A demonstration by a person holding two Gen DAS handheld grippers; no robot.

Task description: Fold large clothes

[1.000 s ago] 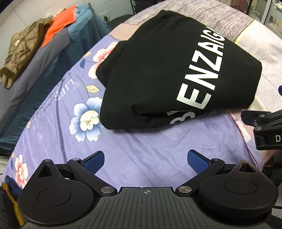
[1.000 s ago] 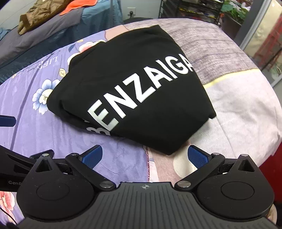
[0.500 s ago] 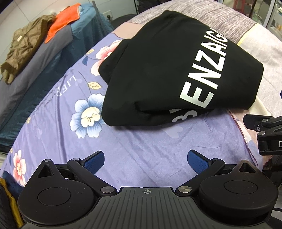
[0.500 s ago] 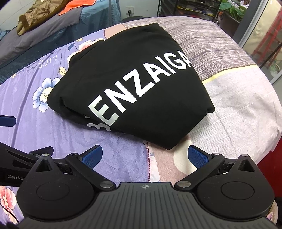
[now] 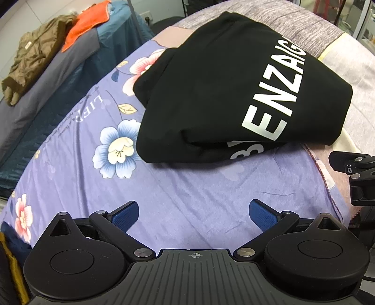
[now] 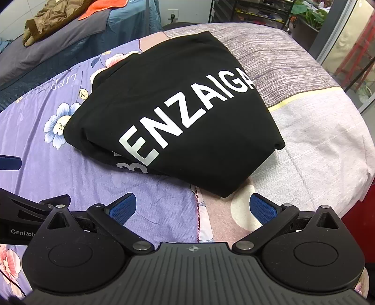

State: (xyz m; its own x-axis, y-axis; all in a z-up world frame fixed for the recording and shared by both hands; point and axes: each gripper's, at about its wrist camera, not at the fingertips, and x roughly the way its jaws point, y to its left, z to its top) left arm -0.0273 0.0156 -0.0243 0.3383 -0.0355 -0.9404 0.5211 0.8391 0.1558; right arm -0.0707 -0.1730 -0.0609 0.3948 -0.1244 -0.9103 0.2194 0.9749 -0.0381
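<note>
A black garment with white lettering (image 5: 222, 93) lies folded into a thick rectangle on the bed; it also shows in the right wrist view (image 6: 182, 112). My left gripper (image 5: 194, 213) is open and empty, held over the purple floral sheet (image 5: 93, 183) a little short of the garment's near edge. My right gripper (image 6: 193, 208) is open and empty, just short of the garment's near corner. Part of the right gripper's body (image 5: 356, 171) shows at the right edge of the left wrist view. A blue fingertip of the left gripper (image 6: 9, 163) shows at the left edge of the right wrist view.
A second bed at the back left holds a brown jacket (image 5: 35, 61) and an orange cloth (image 5: 86, 25). A grey striped blanket (image 6: 281, 61) covers the far right of the bed. A dark shelf (image 6: 253, 11) and a glass door stand behind.
Both grippers have drawn slightly closer to the folded garment. Both jaws stayed open. The garment has not moved.
</note>
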